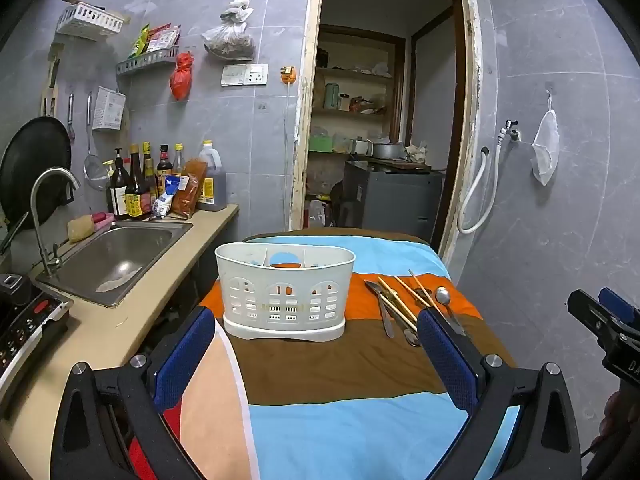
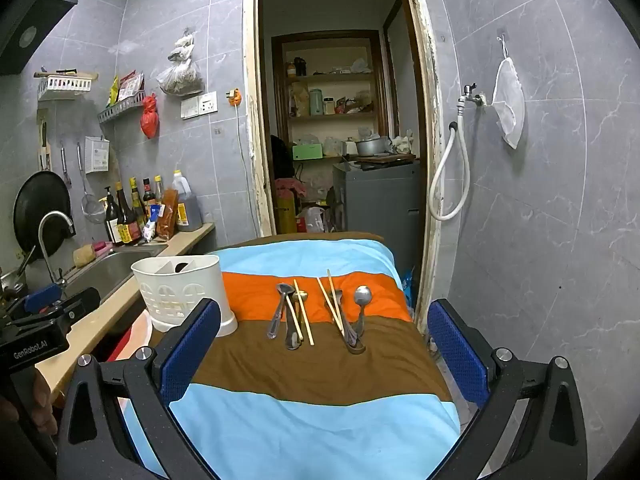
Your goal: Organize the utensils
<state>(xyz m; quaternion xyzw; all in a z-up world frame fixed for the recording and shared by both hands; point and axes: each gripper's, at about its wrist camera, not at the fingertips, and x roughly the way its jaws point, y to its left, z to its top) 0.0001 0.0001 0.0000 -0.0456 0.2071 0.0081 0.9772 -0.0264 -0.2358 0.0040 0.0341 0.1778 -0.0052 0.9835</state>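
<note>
Right wrist view: the utensils lie in two loose clusters on the striped cloth that covers the worktop, all to the right of the white caddy. The nearer cluster holds spoons and a pair of chopsticks; the farther cluster holds another chopstick pair, a round-bowled spoon and darker metal pieces beneath. Handles cross and overlap, so individual items cannot all be separated by eye.

The caddy stands upright on the cloth, on the sink side. In the left wrist view, its divided compartments appear to hold no utensils.

Left gripper: jaws fully spread, nothing between them, aimed at the caddy. Right gripper: jaws fully spread, nothing between them, aimed at the utensils. Neither touches anything.

Step in hand, as judged: the start of sorting. No utensil has been picked up, and all remain right of the caddy.

Next move, as judged: bring the right gripper down onto one item, preferably an outlying one such as the round-bowled spoon or a top-lying chopstick, close across its shaft, lift it clear, and carry it left into a caddy compartment. Thin items lying flat on soft cloth call for a low approach. The left gripper is placed to steady the caddy.
</note>
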